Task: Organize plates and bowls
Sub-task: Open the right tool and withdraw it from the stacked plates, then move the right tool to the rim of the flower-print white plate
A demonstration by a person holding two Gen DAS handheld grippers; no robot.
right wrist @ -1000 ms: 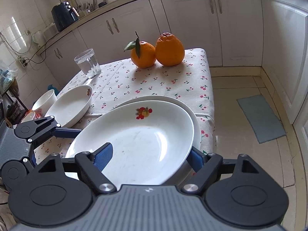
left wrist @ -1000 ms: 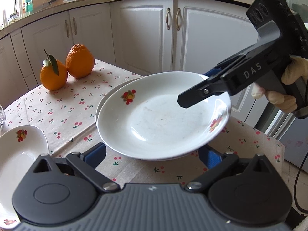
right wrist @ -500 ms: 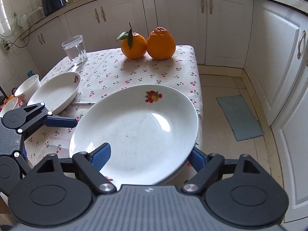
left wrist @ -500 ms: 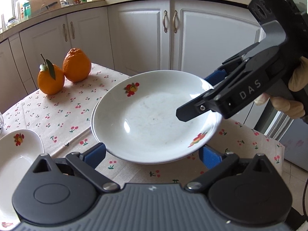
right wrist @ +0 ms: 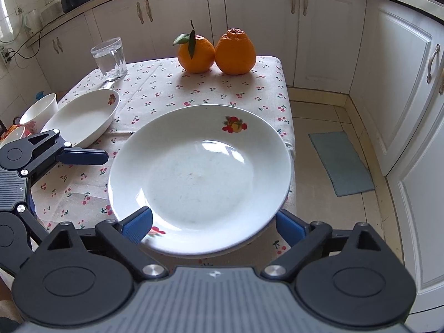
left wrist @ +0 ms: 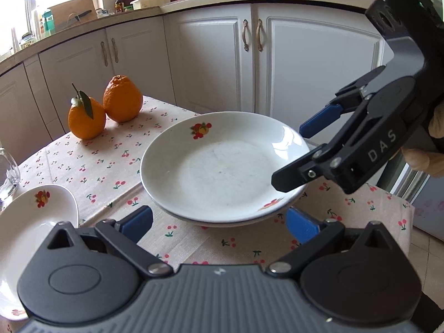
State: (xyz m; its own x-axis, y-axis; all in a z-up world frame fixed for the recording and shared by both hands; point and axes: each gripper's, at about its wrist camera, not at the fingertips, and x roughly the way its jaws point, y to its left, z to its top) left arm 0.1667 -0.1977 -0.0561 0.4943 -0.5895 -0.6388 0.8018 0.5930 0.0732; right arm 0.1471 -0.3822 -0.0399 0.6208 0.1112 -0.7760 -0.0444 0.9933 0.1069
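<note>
plate (right wrist: 199,177) stacked; right tongs (right wrist: 213,222) opening, seemingly clear.

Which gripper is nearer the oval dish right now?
Left. The left gripper sits just beside the oval dish, its finger close to the dish's near rim. The right gripper is farther off, jaws opening around the stacked plates, pads clear.

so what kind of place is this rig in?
A home kitchen, most likely: white panelled cabinets under a countertop carrying sauce bottles, and a small table in a cherry-print tablecloth holding white fruit-motif ceramic plates.
</note>
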